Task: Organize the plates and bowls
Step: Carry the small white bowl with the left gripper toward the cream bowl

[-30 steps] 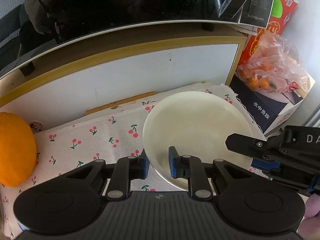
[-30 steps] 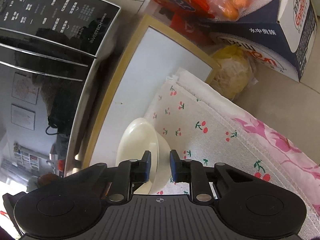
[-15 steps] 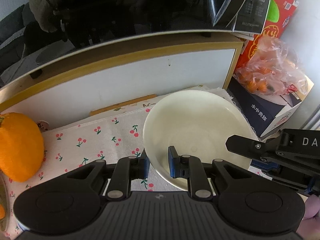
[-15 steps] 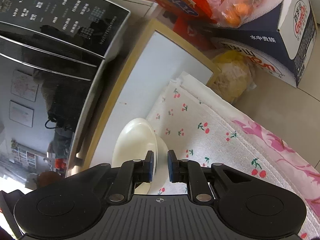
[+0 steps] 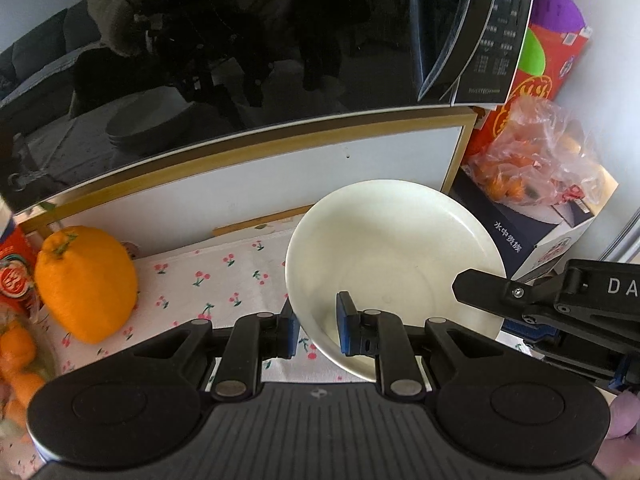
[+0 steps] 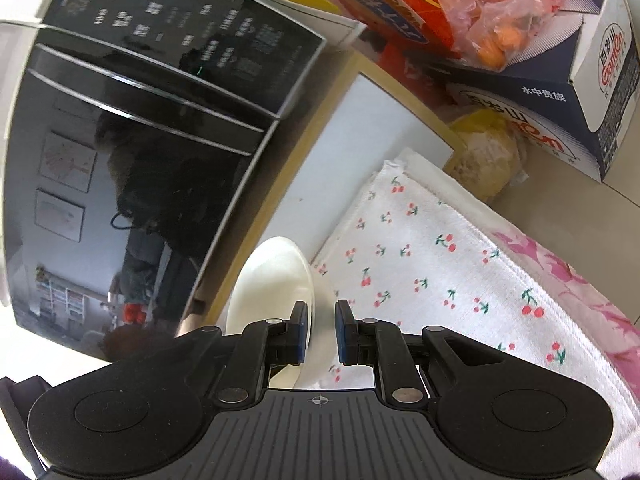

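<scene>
A cream deep plate (image 5: 394,256) hangs above the cherry-print cloth (image 5: 224,280), held from two sides. My left gripper (image 5: 318,320) is shut on its near rim, one blue pad inside the dish and one outside. My right gripper (image 5: 492,308) reaches in from the right and clamps the right rim. In the right wrist view the plate (image 6: 276,280) shows edge-on, and the right gripper (image 6: 320,326) is shut on its rim. The plate's underside is hidden.
A black microwave (image 5: 240,60) stands on a white, wood-edged shelf (image 5: 260,184) just behind the plate. A large orange fruit (image 5: 86,280) lies on the cloth at left. A bag of oranges (image 5: 536,164) rests on a blue-and-white box (image 5: 532,240) at right.
Both grippers have risen with the plate between them. The plate has come up off the cloth and tilted slightly, and the right gripper's pads have closed in a little on the rim.
</scene>
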A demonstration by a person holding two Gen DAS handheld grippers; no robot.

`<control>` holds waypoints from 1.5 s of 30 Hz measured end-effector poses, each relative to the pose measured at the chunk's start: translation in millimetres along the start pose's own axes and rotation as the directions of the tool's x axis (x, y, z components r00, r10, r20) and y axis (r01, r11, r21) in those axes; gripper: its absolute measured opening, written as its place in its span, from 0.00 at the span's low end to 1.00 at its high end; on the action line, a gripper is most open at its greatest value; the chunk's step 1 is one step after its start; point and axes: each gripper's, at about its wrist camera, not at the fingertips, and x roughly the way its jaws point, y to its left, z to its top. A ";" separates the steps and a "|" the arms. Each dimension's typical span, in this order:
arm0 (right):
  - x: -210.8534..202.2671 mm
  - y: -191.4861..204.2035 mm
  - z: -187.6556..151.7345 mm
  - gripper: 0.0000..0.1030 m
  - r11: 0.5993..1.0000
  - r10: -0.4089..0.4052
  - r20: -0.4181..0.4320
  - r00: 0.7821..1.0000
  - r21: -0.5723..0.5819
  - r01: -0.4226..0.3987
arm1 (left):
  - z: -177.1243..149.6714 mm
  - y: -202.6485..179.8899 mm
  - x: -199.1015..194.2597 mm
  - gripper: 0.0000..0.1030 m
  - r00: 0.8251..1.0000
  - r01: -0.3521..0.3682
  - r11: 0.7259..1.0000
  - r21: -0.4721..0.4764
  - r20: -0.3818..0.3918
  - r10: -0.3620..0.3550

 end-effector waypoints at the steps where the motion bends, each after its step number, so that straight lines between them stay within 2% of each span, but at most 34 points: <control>1: -2.5 1.6 -1.5 0.15 1.000 0.003 -0.004 1.000 0.000 -0.003 | -0.7 0.5 -2.9 0.17 1.000 -0.001 1.000 -0.002 -0.001 0.001; 8: -22.9 15.3 -11.3 0.15 1.000 0.007 -0.023 1.000 0.001 -0.007 | -11.2 6.4 -33.4 0.17 1.000 0.004 1.000 -0.027 -0.013 -0.004; 15: -52.0 45.5 -25.2 0.15 0.998 -0.012 -0.024 1.000 -0.060 0.011 | -16.8 10.6 -69.6 0.17 1.000 0.005 1.000 -0.029 0.008 -0.005; 30: -123.2 88.6 -65.7 0.15 0.994 -0.004 -0.041 0.999 -0.106 0.000 | -40.4 20.5 -145.9 0.17 0.999 0.021 0.999 -0.041 0.041 -0.020; 38: -158.5 99.1 -88.7 0.15 0.992 -0.008 -0.042 0.999 -0.125 0.002 | -62.2 22.0 -176.5 0.17 0.998 0.049 0.997 -0.056 0.054 -0.046; 45: -178.8 93.6 -112.7 0.15 0.990 -0.023 -0.051 0.998 -0.140 0.015 | -89.2 26.3 -188.0 0.18 0.996 0.089 0.991 -0.096 0.039 -0.086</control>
